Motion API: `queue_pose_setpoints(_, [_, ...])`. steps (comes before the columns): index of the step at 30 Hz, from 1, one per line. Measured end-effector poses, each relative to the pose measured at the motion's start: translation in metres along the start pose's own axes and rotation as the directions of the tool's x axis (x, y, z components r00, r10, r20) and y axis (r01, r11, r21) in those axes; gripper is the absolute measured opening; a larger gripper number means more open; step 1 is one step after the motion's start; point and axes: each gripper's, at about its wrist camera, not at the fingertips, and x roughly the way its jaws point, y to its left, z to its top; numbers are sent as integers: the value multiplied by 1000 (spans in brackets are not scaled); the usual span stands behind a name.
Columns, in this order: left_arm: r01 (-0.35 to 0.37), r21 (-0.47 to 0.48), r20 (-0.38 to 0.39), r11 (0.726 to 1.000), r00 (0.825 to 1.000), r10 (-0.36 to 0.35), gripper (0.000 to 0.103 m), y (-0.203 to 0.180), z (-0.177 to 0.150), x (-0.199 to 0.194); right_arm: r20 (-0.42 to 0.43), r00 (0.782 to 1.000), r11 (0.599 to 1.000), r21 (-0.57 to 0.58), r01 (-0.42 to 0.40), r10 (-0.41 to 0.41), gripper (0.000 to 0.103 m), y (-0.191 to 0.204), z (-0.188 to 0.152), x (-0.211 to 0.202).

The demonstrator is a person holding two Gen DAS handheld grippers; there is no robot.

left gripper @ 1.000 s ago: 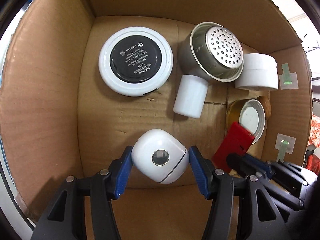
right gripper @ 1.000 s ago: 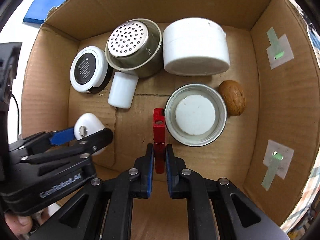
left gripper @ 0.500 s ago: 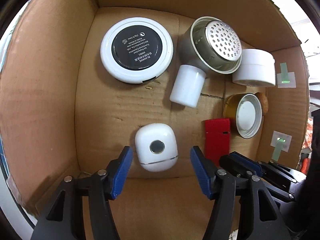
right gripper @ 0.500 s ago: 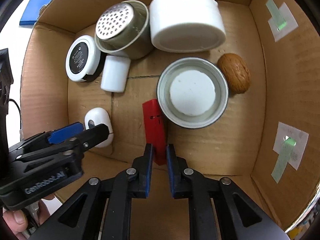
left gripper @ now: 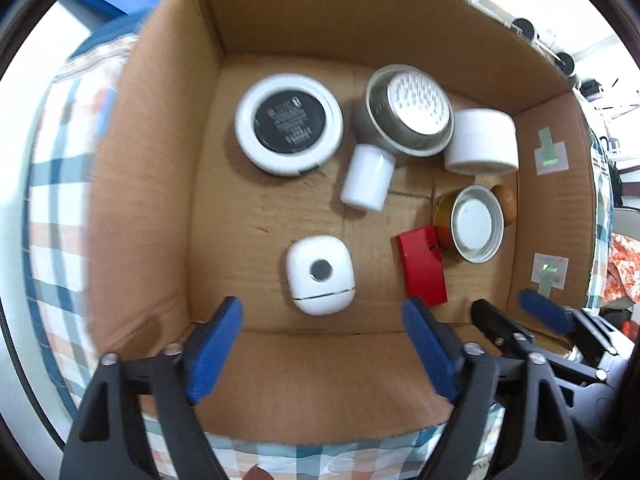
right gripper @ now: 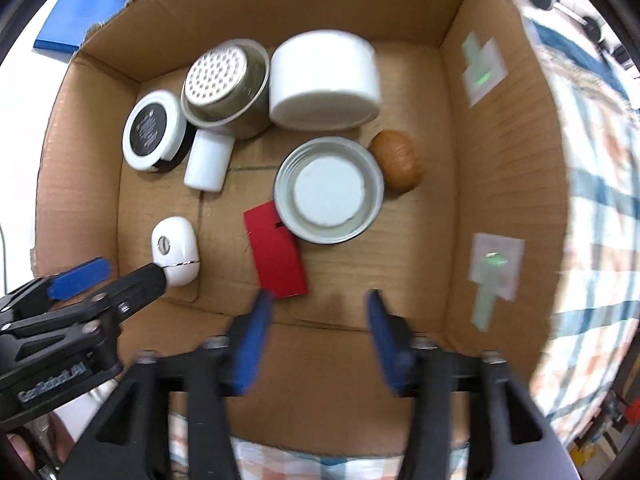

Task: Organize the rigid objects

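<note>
Both sets of tongs, the left gripper and right gripper, hang spread wide and empty over a cardboard box. On its floor lie a white rounded case and, beside it, a red flat block touching a metal lid.

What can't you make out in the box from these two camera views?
- Label text on the black-topped round case: motion blur, left wrist view; too small in the right wrist view.
- Walnut: mostly hidden behind the metal lid, left wrist view.
- White earbud case: lower edge covered by the left gripper, right wrist view.
</note>
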Motion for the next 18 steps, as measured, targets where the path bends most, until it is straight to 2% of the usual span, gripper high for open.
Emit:
queue_pose_setpoints(3, [-16,-5,29,1000,999,16,102,4,-3,-15,30,999,1000,4,31,-31,81,-8,5,-17])
queue_pose_setpoints(6, [-21,-7,63,1000,998,21,102,4,-6,-30,71,995,997,-3,71,-71,94,-12,6,-32])
queue_pose_setpoints(9, [-39,0,92,999,995,39,102,0,-12,-44,104,989,994,-13,107,-105,97,-12,2,-46])
queue_pose_setpoints(10, [-42,2,98,999,994,41,102,-1,-14,-48,111,988,994,-14,112,-110,102,-8,-3,-48])
queue_pose_setpoints(12, [-47,1,113,999,992,46,102,-4,0,-62,123,987,994,-9,108,-106,103,-6,-8,-59])
queue_pose_setpoints(18, [-67,12,175,998,982,64,102,-21,-13,-88,158,984,996,-12,84,-81,103,-2,-29,-88])
